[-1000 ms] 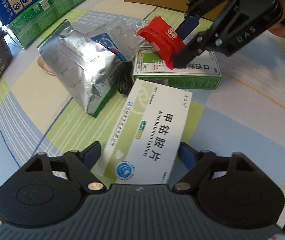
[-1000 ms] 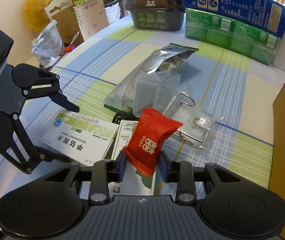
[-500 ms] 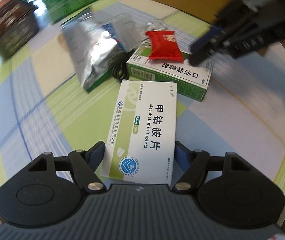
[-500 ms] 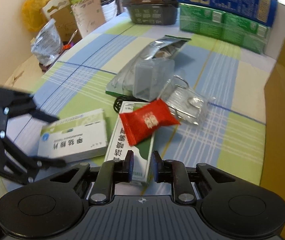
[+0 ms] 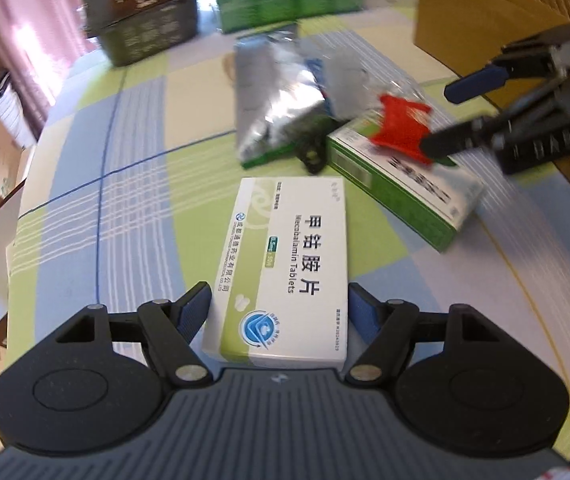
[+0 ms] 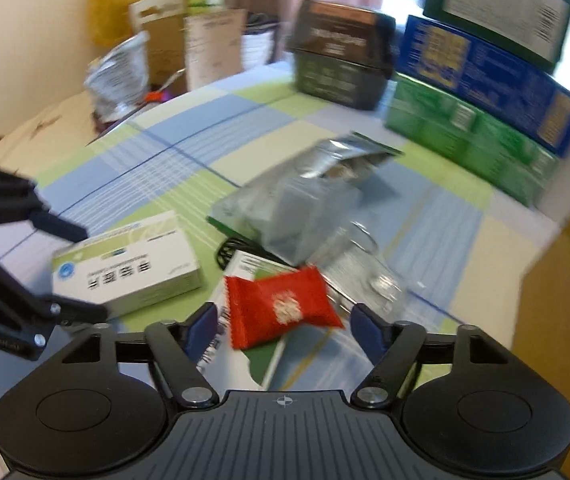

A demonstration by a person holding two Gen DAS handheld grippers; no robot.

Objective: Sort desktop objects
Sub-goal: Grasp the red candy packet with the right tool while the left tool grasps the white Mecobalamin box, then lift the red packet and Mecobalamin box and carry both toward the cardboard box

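Right wrist: right hand-held gripper opening around red packet.

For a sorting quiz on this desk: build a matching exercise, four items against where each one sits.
Items:
1. red candy packet
2. white Mecobalamin tablet box
3. shiny silver foil pouch
4. dark brown lidded carton

Places:
A. far end of the checked tablecloth, beside the stacked green boxes
B. between the left claw's fingers
C. on top of the green-and-white medicine box
D. lying behind the medicine boxes, mid-table

Pairs: 1-C, 2-B, 3-D, 4-A
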